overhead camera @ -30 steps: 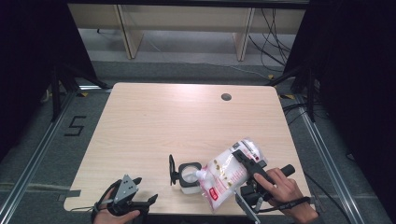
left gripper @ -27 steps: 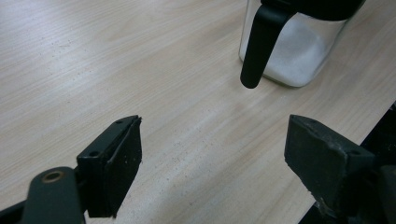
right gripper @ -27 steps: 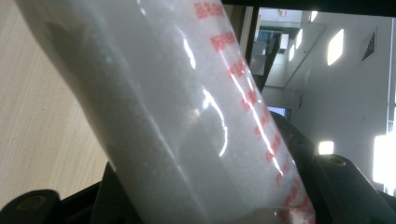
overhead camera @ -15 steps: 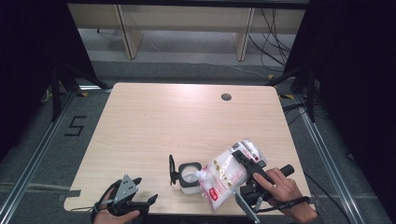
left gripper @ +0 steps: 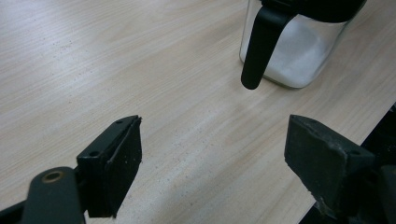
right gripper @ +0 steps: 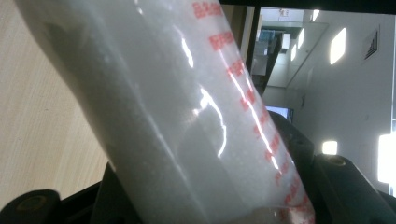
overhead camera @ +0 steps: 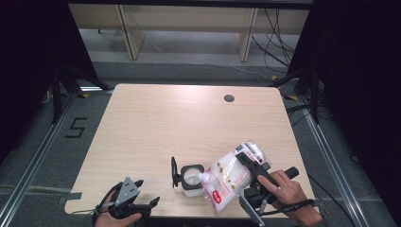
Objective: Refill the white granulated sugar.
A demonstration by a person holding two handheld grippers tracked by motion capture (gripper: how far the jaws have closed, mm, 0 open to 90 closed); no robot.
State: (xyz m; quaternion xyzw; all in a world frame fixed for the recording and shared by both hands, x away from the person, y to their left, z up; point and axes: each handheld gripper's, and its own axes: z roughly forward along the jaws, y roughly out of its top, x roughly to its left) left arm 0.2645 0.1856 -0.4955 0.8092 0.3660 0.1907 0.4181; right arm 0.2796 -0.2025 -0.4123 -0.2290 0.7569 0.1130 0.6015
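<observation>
On table: one jar | one pouch, right gripper jaws holding | left gripper jaws wide

High view: fixed above near edge, facing forward and down, far off, whole pale wooden desk covered. Left gripper view: low over desk, close, facing clear glass jar with black lid; jar shared with high view. Right gripper view: pressed against white plastic pouch with red print; pouch shared with high view.
</observation>
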